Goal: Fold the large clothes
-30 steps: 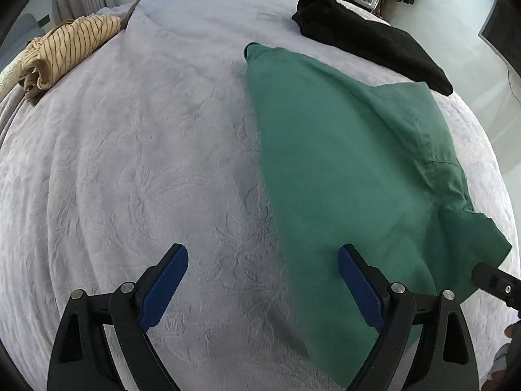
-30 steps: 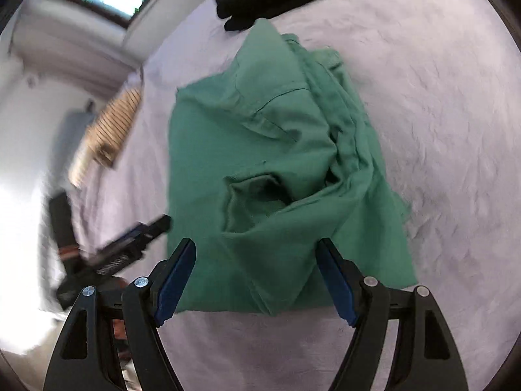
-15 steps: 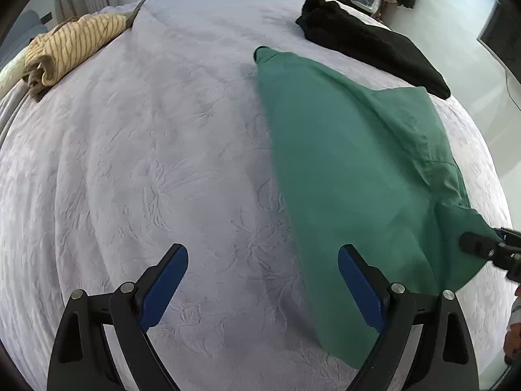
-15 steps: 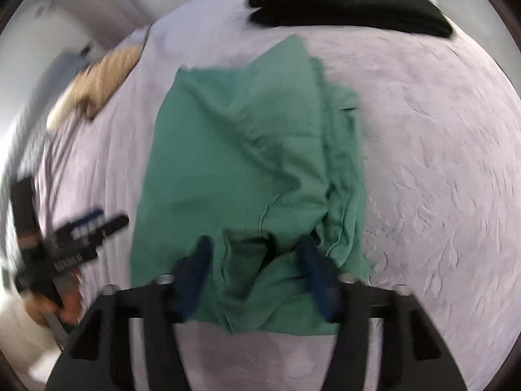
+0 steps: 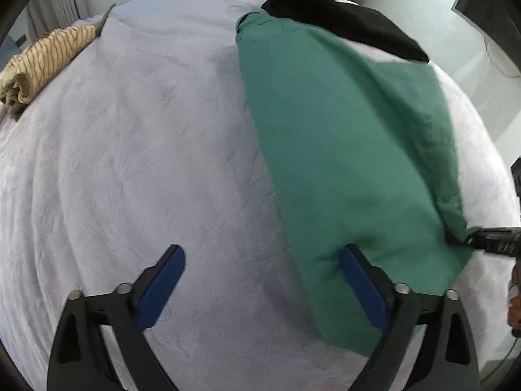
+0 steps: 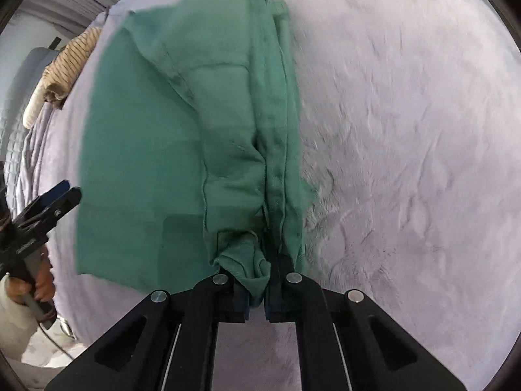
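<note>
A green shirt (image 5: 342, 150) lies lengthwise on the pale grey bedspread (image 5: 146, 163), partly folded. In the right wrist view the green shirt (image 6: 169, 137) runs away from me, its bunched near corner pinched between my right gripper's (image 6: 257, 296) shut jaws. That gripper also shows at the right edge of the left wrist view (image 5: 488, 244), at the shirt's corner. My left gripper (image 5: 260, 280) is open and empty, low over the bedspread; its right finger (image 5: 361, 283) stands at the shirt's near left edge. It also shows in the right wrist view (image 6: 45, 208).
A black garment (image 5: 342, 16) lies at the far end of the bed, touching the shirt's far corner. A tan striped garment (image 5: 42, 62) lies rolled at the far left; it also shows in the right wrist view (image 6: 68, 65). The bed's edge drops off to the right.
My right gripper came down to the shirt's near corner and shut on it. The shirt has been drawn out longer. My left gripper drifted slightly toward the shirt and stayed open.
</note>
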Action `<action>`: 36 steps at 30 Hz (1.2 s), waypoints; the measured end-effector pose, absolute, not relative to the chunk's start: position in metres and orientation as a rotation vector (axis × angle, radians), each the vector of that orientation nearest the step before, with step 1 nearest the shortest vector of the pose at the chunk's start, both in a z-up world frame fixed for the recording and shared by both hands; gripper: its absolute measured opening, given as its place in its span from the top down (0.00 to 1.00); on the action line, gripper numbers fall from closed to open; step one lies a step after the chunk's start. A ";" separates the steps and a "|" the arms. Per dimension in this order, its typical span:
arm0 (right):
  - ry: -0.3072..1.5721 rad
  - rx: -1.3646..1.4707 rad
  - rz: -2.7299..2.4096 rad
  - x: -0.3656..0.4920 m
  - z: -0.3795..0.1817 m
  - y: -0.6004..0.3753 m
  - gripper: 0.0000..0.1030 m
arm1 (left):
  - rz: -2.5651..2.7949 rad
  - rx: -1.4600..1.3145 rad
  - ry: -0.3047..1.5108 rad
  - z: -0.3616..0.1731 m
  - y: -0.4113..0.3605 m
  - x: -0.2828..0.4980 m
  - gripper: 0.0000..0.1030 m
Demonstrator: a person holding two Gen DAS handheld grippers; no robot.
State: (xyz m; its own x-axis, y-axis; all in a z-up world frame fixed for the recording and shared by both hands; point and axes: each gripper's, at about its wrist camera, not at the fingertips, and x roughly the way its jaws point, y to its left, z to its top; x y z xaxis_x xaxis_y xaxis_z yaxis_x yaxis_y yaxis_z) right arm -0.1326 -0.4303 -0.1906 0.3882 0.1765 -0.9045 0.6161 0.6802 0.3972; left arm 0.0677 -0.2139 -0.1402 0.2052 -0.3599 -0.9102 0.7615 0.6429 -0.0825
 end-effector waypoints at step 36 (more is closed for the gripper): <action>0.898 0.882 -0.385 -0.099 -0.119 -0.520 0.93 | -0.798 0.355 1.176 -0.111 -0.211 0.058 0.03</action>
